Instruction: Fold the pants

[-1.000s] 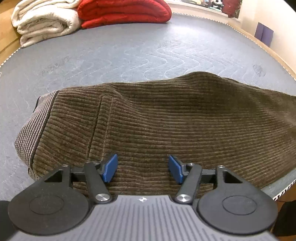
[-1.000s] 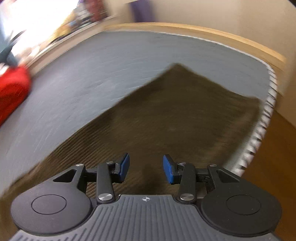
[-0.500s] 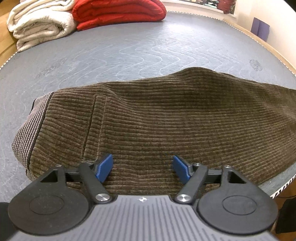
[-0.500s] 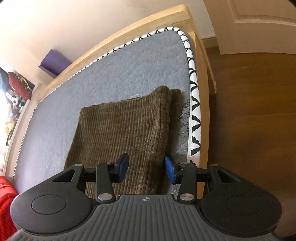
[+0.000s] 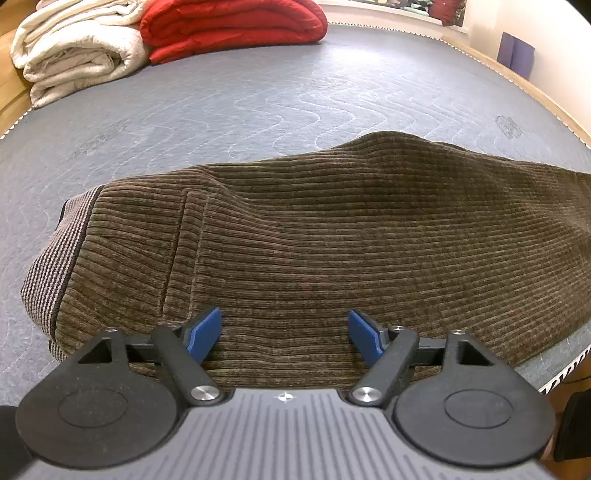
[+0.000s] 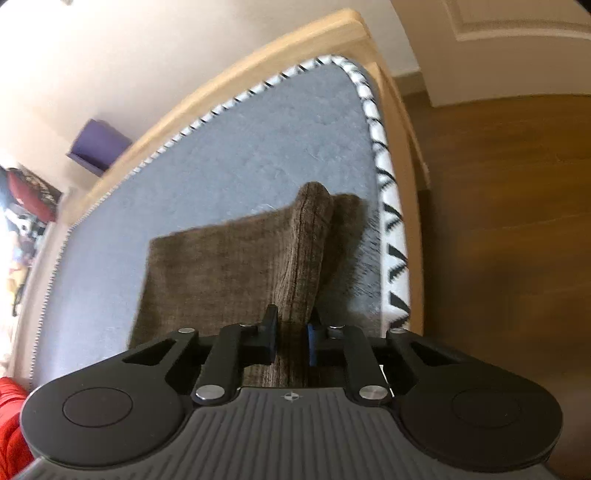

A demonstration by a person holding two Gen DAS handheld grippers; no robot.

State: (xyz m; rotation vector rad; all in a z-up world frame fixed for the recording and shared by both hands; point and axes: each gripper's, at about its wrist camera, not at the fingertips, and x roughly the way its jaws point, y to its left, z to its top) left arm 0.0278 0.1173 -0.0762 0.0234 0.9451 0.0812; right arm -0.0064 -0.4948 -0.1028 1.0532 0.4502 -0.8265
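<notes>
Left wrist view: brown corduroy pants [image 5: 332,236], judged thick, soft and floppy, are spread along the near edge of a grey mattress [image 5: 258,99], hovered over by the spread-jawed left gripper [image 5: 284,332], while the right gripper [image 6: 291,339] is clamped on a raised leg-end fold.

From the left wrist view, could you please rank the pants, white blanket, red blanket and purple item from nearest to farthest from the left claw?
1. Pants, directly under the left claw.
2. White blanket, far left.
3. Red blanket, far centre-left, just behind.
4. Purple item, far right wall.
</notes>
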